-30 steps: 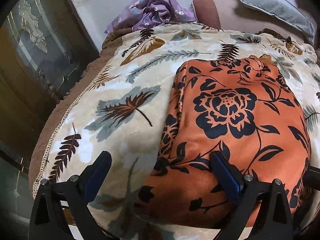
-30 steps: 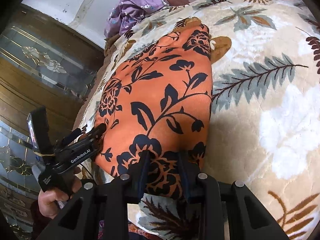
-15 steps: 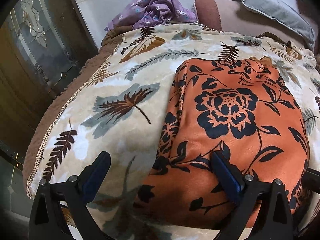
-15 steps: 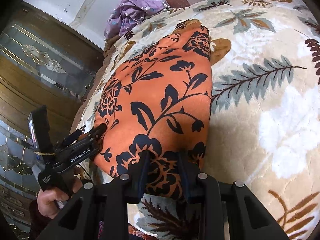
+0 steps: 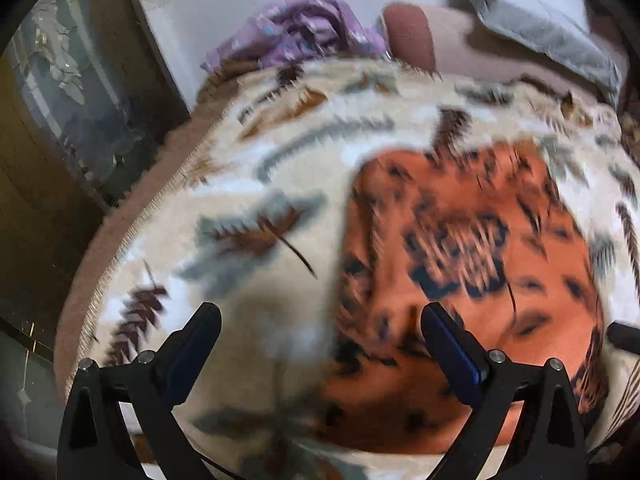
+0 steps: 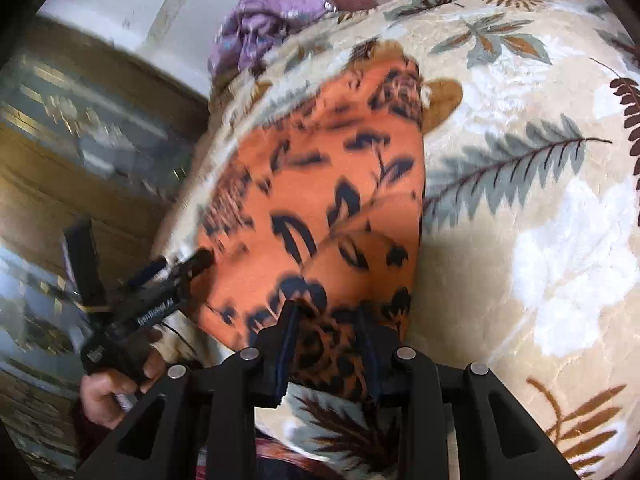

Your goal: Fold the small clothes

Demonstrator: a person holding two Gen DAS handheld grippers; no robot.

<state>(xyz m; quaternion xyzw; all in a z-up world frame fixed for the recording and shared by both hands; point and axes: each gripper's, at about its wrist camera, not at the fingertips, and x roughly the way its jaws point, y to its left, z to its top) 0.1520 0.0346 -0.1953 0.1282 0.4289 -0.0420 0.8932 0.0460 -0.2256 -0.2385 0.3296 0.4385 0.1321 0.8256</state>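
Nearest us, our right gripper pinches the near edge of the orange flowered garment, lifting a small fold. Our left gripper gapes wide with nothing between its fingers, its right finger over the cloth's near left corner. The garment lies on the leaf-patterned blanket, its long axis running away from us toward the purple cloth and grey pillow. The left view is badly blurred, so we cannot make out its far end.
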